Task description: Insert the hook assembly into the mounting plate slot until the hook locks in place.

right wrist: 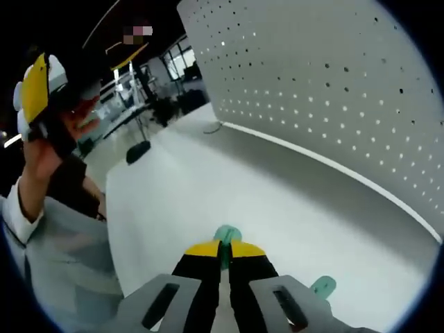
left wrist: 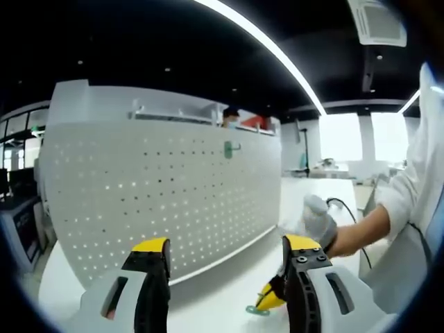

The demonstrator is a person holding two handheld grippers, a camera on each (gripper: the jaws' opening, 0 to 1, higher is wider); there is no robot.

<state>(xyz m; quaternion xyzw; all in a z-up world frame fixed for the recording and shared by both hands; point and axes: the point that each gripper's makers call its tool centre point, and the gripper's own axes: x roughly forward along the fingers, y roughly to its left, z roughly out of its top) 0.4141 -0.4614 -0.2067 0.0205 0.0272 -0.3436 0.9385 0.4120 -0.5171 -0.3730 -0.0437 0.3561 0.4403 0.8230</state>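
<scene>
The white perforated mounting plate [left wrist: 159, 187] stands upright on the table, and one green hook [left wrist: 229, 148] hangs near its top. My left gripper [left wrist: 227, 257] is open and holds nothing, facing the plate from a distance. My right gripper [right wrist: 223, 251] is low over the table top and shut on a green hook assembly [right wrist: 225, 234], whose tip sticks out past the yellow pads. The plate [right wrist: 333, 90] rises to its right. In the left gripper view the right gripper [left wrist: 272, 298] comes in at the lower right with a green hook [left wrist: 257, 311] at its tip.
The white table [right wrist: 208, 180] stretches ahead. A green piece [right wrist: 323, 284] lies by the right jaw; whether it belongs to the held hook I cannot tell. A person's hand [left wrist: 354, 232] and white sleeve [left wrist: 416, 180] hold the right gripper. The left gripper [right wrist: 33, 87] is raised at the upper left.
</scene>
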